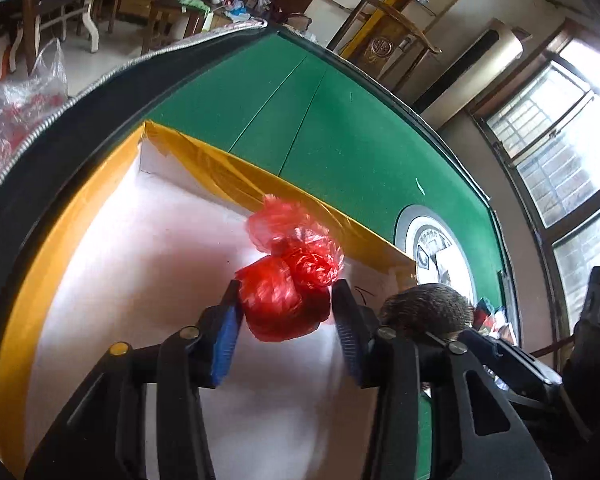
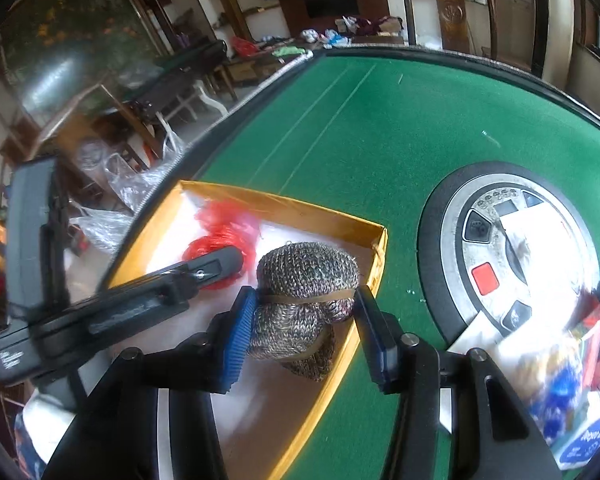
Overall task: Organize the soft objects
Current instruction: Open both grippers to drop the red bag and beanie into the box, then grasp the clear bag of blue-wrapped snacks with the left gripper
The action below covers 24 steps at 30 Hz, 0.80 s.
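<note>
Because both soft things belong in the box (image 1: 204, 160), we hold them over its white floor. Our left tongs (image 1: 286, 308) flank the red bag (image 1: 284, 300) loosely, apparently letting it drop at the far wall. Our right tongs (image 2: 304, 320) pinch the knitted bundle (image 2: 300, 280) near the right wall, the green counter (image 2: 380, 128) beyond.

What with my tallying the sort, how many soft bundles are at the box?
2. A red plastic-bag bundle between the left tongs over the box; a knitted bundle gripped by the right tongs beside it. Others may be hidden.
</note>
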### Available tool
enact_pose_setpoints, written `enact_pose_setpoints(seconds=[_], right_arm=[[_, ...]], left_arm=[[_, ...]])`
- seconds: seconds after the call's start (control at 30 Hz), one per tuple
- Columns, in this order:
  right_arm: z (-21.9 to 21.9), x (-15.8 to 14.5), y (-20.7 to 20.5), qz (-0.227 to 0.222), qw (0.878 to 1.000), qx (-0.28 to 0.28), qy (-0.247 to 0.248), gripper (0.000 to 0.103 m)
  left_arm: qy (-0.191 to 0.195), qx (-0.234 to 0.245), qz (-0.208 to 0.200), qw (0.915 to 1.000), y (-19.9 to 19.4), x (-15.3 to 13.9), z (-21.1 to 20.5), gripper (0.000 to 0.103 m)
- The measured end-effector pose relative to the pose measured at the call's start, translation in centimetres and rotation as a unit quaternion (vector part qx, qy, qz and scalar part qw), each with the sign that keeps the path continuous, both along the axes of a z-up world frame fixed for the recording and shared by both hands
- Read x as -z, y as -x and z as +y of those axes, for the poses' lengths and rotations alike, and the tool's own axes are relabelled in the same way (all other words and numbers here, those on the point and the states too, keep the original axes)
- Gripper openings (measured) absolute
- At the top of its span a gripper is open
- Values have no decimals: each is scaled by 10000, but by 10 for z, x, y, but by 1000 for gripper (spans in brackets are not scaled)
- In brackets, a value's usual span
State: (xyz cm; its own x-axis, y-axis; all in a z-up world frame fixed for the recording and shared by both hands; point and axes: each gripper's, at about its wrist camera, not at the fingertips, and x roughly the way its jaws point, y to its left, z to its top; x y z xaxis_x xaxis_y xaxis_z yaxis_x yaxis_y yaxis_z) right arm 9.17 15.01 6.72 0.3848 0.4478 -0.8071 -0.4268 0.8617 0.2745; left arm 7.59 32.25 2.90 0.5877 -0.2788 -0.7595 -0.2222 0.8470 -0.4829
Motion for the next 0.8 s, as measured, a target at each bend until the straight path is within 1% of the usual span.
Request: enact_pose_setpoints(seconds=[0.03,0.1,0.13,0.17,0.27,0.43,0.5,0.53,0.57,0.6,0.67,0.8], right_arm=[[1,2,-4,12,10000,30,4,46],[1,4,-8,-1,9999,151,-34,51],[0,4,-9,-7,9998,203,-70,59],[-1,4,-6,-21,9997,217,-133,64],[-10,-1,-5,-155,9992,243,-283,64],[-43,-26,20,-592,9966,333,-474,64],[-66,-35,36,-797,9946,405,-536,65],[-78,-38,42,-893,9934,466,-547,67],[-94,-40,50,-986,9919,574,-562,69],[-109,-43,55,-1056,9902,697,-587,70],[-142,-46,60,-1155,9863,997,-629,71],[-209,-38,75,-1298,9747,1704,-642,71]], left_arm=[[112,-52,18,9999,0,0,2,55],[232,-92,9,9997,3,1,4,56],[214,-128,41,9997,4,0,5,56],[204,-156,59,9997,6,-1,6,56],[240,-207,8,9995,16,-9,8,56],[138,-277,-224,9993,38,-33,4,56],[129,-201,-377,9990,51,-47,-8,56],[150,-140,-446,9988,54,-53,-13,60],[177,25,-558,9983,58,-59,-20,64],[171,123,-657,9976,64,-66,-32,65],[120,348,-792,9962,71,-75,-55,66],[-48,861,-833,9928,75,-79,-105,66]])
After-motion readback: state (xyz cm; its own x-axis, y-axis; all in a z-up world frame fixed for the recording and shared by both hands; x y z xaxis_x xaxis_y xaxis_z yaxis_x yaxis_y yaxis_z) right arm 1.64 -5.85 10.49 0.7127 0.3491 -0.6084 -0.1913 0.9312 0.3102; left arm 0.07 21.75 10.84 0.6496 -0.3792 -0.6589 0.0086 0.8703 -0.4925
